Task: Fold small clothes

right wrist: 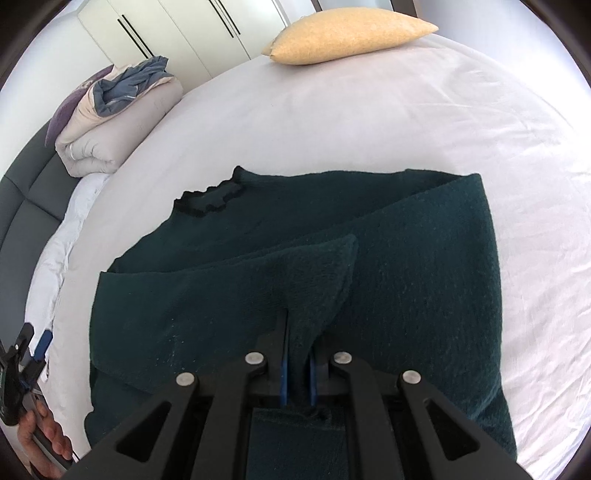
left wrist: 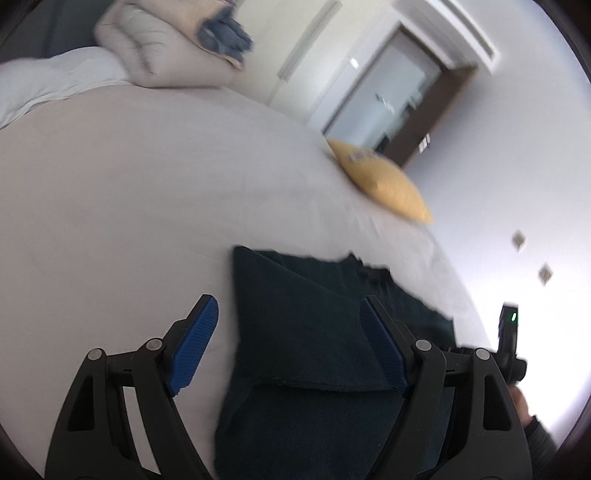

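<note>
Right gripper [right wrist: 297, 365] clamped on a pinched-up fold of the dark green fuzzy knit sweater [right wrist: 406, 295], spread mid-bed [right wrist: 369, 122], neckline at ten o'clock. Left gripper [left wrist: 288, 332] gaping, empty, hovering over the hem edge, seemingly ready to pin.

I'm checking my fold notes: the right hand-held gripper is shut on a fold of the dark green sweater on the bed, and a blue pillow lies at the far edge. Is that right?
Not quite. The pillow at the far edge of the bed is yellow, not blue, as the right wrist view shows. The rest holds: the right hand-held gripper is shut on a fold of the dark green sweater.
</note>
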`<state>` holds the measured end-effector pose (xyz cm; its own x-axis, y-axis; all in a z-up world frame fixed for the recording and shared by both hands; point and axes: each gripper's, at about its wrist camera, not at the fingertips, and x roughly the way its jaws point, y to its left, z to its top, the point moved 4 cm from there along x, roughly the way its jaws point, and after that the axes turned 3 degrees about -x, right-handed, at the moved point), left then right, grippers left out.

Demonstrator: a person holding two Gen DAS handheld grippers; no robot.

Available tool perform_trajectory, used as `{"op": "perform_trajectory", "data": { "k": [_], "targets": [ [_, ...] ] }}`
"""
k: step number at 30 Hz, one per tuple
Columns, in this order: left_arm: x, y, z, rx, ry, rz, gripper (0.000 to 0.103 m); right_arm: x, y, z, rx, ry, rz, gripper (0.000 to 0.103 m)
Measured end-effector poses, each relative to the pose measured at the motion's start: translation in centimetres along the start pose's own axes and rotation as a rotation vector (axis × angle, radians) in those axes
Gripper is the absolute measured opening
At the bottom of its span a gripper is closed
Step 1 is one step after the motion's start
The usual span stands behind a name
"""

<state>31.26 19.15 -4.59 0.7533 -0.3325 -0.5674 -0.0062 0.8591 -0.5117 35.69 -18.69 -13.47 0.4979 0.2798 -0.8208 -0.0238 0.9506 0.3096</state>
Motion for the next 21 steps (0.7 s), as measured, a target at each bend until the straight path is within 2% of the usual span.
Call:
{"op": "perform_trajectory", "data": {
  "k": [6,12,15,18,21],
  "targets": [
    [4.9,-3.3,-1.8,0.089,0.114,0.016,0.078,0.3,-0.3,0.4,-0.016,0.005,-0.01,0.009],
    [8.6,-2.8,-4.6,0.099,0.205,0.078,0.078,0.5,-0.7,0.5,-0.024,0.005,-0.015,0.009],
    [9.5,-2.5,-5.6,0.107,0.205,0.084,0.078,0.8,-1.0,0.4,-0.021,0.002,-0.011,0.009],
    [10.2,-2.7,-6.4,0.165,0.215,0.117,0.078,1.1,-1.5,0.4,-0.012,-0.013,-0.01,0.01],
    [10.4,-3.0,-7.1,0.209,0.204,0.141,0.078,0.9,-2.2,0.4,0.029,-0.032,0.027,0.012]
  ]
}}
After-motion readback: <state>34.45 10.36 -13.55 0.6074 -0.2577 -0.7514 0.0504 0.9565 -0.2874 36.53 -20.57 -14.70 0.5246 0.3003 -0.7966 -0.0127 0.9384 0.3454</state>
